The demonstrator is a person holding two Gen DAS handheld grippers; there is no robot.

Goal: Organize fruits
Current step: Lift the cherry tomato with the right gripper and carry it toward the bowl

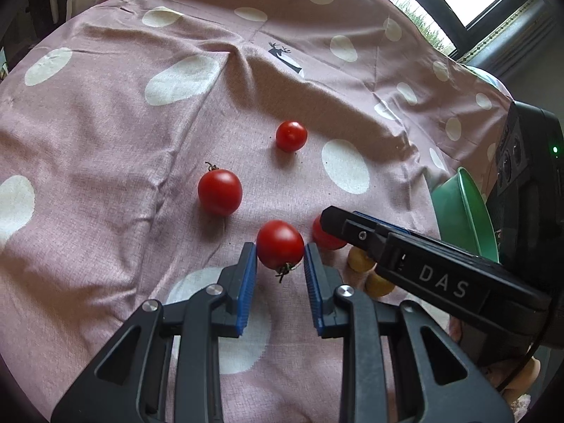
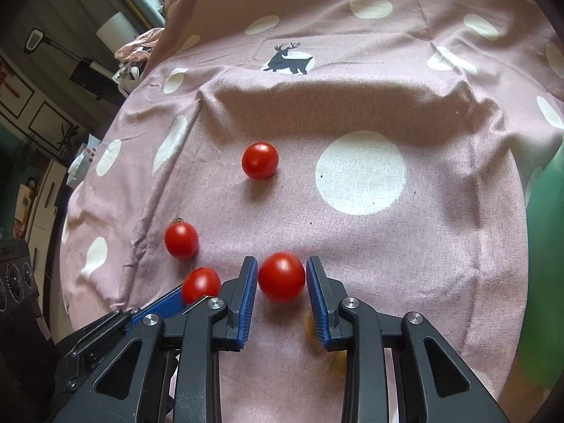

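Several red cherry tomatoes lie on a pink polka-dot cloth (image 1: 105, 134). My left gripper (image 1: 280, 248) is open with a stemmed tomato (image 1: 279, 245) between its blue pads, on the cloth. My right gripper (image 2: 282, 276) is open around another tomato (image 2: 281, 277); its finger shows in the left wrist view (image 1: 387, 246), half hiding that tomato (image 1: 324, 238). Two more tomatoes lie farther off, one (image 1: 219, 192) and another (image 1: 290, 136). Two small yellow fruits (image 1: 359, 259) lie partly hidden under the right gripper.
A green bowl (image 1: 461, 208) stands at the right edge of the cloth; it shows as a green blur in the right wrist view (image 2: 543, 246). The cloth has folds and a deer print (image 2: 287, 58). Windows and room clutter lie beyond.
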